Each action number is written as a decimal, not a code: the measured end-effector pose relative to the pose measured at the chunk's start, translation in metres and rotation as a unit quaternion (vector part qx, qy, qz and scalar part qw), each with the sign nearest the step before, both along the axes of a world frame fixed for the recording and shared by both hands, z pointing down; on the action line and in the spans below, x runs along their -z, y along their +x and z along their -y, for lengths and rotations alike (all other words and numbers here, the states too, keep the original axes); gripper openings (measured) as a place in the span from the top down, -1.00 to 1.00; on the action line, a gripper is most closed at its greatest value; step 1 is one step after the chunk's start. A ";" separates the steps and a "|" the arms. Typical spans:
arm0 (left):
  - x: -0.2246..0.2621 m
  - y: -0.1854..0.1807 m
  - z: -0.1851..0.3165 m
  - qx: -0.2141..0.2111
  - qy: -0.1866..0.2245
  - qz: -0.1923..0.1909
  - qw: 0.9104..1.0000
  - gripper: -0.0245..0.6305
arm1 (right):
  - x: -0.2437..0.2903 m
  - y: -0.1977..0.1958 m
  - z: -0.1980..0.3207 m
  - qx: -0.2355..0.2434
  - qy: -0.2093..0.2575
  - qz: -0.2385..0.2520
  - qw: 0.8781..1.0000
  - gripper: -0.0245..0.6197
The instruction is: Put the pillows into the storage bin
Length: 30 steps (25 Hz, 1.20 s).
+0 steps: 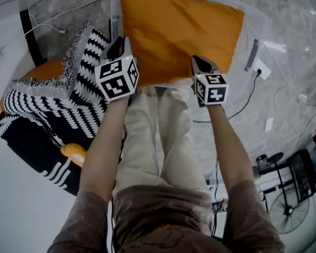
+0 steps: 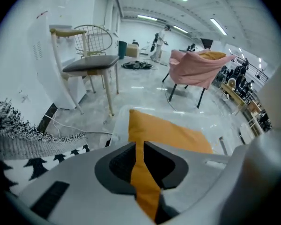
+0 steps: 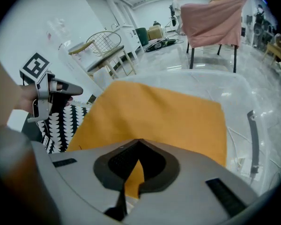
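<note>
An orange pillow lies in the clear plastic storage bin on the floor ahead of me. At the pillow's near left corner my left gripper is shut, with a strip of orange fabric pinched between its jaws. My right gripper holds the near right edge, shut on a fold of the same pillow. Black-and-white patterned pillows are piled at the left on a white surface. An orange cushion peeks out under them.
Cables and a white plug block lie on the marble floor right of the bin. A fan stands at the lower right. Beyond the bin are a white wire-back chair and a chair draped in pink cloth.
</note>
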<state>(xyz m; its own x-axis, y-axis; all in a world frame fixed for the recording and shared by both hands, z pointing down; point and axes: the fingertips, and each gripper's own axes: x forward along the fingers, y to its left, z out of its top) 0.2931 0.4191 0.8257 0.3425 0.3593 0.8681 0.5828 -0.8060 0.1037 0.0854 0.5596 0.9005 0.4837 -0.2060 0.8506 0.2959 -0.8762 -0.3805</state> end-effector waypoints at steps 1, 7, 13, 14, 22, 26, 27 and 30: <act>0.003 0.000 -0.003 0.001 -0.006 -0.001 1.000 0.76 | 0.004 0.002 -0.006 -0.009 -0.006 -0.007 1.000 0.91; 0.035 -0.011 -0.006 0.010 -0.032 -0.016 0.999 0.77 | 0.046 0.020 -0.023 -0.004 -0.024 -0.044 0.999 0.91; 0.115 -0.020 0.001 0.062 -0.072 -0.051 0.994 0.77 | 0.135 0.060 -0.017 0.053 -0.028 -0.101 0.993 0.91; 0.136 -0.024 0.006 0.073 -0.078 -0.054 0.993 0.78 | 0.157 0.064 -0.010 0.064 -0.024 -0.110 0.992 0.91; 0.296 -0.042 0.081 0.186 -0.121 -0.099 0.970 0.91 | 0.317 0.119 0.063 0.179 -0.008 -0.191 0.965 0.91; 0.350 -0.056 0.163 0.263 -0.126 -0.126 0.948 0.91 | 0.374 0.145 0.139 0.257 0.012 -0.220 0.941 0.91; 0.363 -0.060 0.186 0.285 -0.131 -0.136 0.940 0.91 | 0.388 0.150 0.161 0.274 0.019 -0.229 0.934 0.91; 0.395 -0.079 0.258 0.341 -0.137 -0.160 0.916 0.91 | 0.427 0.154 0.229 0.315 0.036 -0.249 0.915 0.92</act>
